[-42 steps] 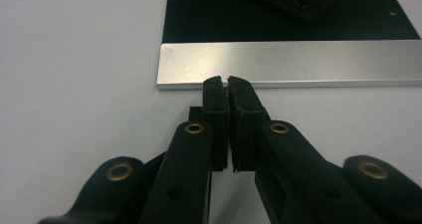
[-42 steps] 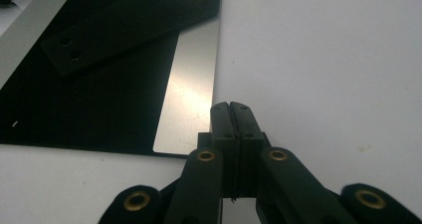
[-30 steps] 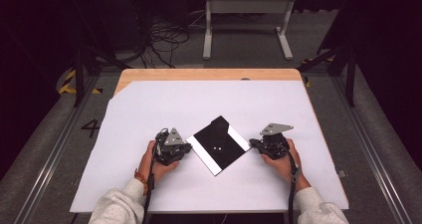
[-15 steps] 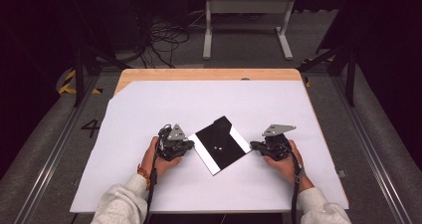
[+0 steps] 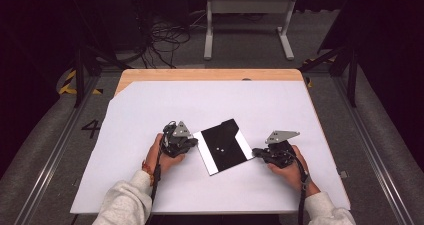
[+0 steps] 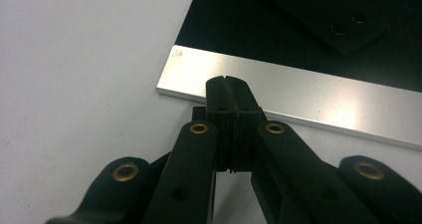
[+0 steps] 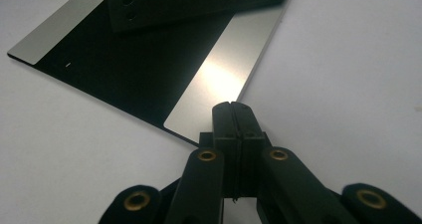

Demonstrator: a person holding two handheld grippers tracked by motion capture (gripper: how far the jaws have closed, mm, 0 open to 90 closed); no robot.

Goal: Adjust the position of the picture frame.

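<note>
A flat black plate (image 5: 223, 146) with a silver strip along two opposite edges lies tilted on the white table top (image 5: 210, 105). A smaller black piece with two small holes (image 6: 343, 27) rests on it. My left gripper (image 5: 195, 144) is shut with nothing between its jaws, and its tips (image 6: 230, 82) sit at the near silver strip (image 6: 318, 94). My right gripper (image 5: 255, 153) is also shut and empty, tips (image 7: 231, 107) against the end of the other silver strip (image 7: 224, 69). The small black piece (image 7: 164, 7) shows at the top of the right gripper view.
The white sheet covers a wooden table whose bare edge (image 5: 210, 75) shows at the back. Beyond it are floor cables (image 5: 165, 40) and a grey metal stand (image 5: 247, 15). Wide white surface lies around the plate on every side.
My left gripper has edged right, up to the plate's left edge. The right gripper and the plate have hardly moved.
</note>
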